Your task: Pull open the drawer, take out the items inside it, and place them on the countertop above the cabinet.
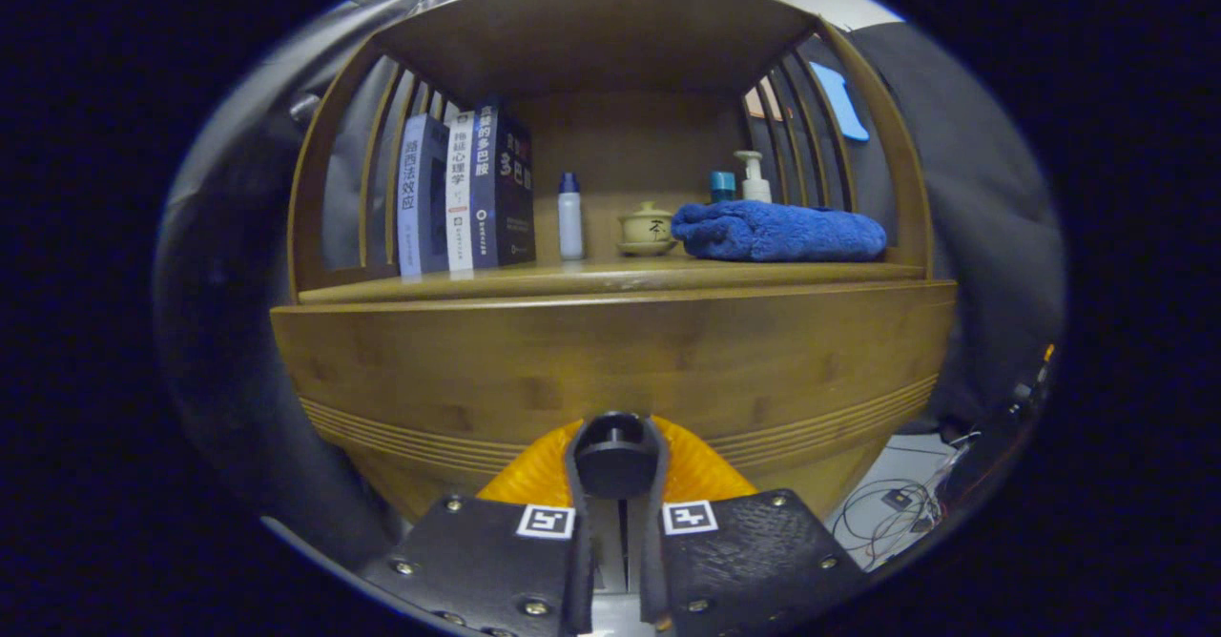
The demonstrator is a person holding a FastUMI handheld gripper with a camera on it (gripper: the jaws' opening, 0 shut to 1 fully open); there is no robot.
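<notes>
Gripper view: cabinet [610, 360] dead ahead, drawer front [496, 370] closed flush, contents hidden. Above the drawer front, countertop [610, 279] already crowded: books [465, 191] standing toward its left end, towel [777, 232] folded toward its right, white bottle [569, 215] and lidded cup [647, 229] between them, pump bottle [754, 177] and teal cap [722, 185] behind the towel. Low on the drawer front, dark knob [610, 461]. Gripper [611, 484] closed around that knob, fingers [576, 494] pinching it from both sides.

Step in hand, by the look of it: the pull, not yet begun. Items not reachable until the drawer slides out.

Risks from here:
- Slipping off the knob, given a round, smooth grip surface and a pull angled upward or sideways rather than straight back.
- Jamming the drawer on its runners, from an off-axis tug.
- Tipping or dragging the whole cabinet, if light and the drawer stiff.
- Later, knocking the white bottle or cup when placing items, free space on the countertop being scarce.
</notes>
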